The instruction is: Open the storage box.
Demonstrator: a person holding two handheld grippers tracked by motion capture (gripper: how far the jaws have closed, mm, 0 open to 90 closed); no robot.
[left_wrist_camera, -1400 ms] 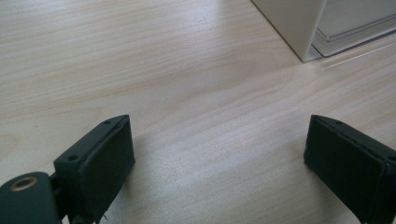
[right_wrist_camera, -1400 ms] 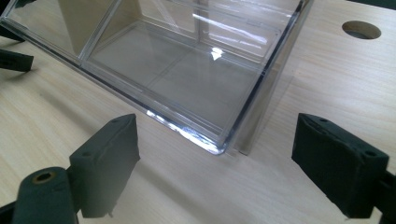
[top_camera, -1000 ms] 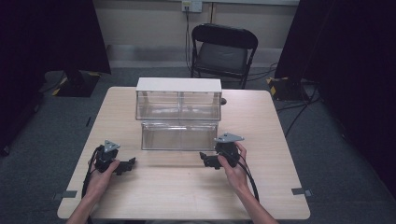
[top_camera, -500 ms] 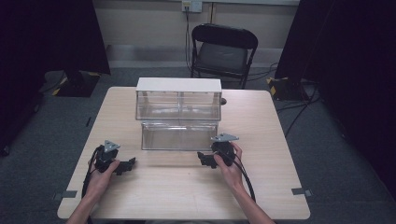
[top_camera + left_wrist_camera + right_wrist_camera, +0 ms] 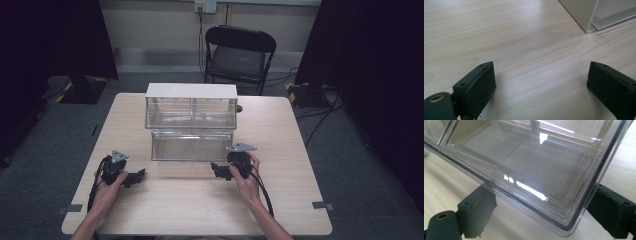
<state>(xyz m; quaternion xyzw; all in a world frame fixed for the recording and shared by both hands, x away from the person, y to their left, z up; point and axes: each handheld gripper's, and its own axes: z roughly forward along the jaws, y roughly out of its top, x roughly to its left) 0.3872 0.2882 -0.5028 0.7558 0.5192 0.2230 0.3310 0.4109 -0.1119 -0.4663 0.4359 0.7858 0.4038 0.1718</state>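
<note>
Now your right claw (image 5: 541, 220) gapes around the clear bin's (image 5: 192, 145) front corner, nothing gripped.
Your left claw (image 5: 541, 87) rests released on the table (image 5: 280, 195), beside the bin; next seems closing on its wall.

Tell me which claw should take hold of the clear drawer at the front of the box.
Right, probably. The right claw is open right at the clear drawer, whose corner sits between its jaws in the right gripper view. The left claw, also open, rests over bare table, away from the drawer.
</note>
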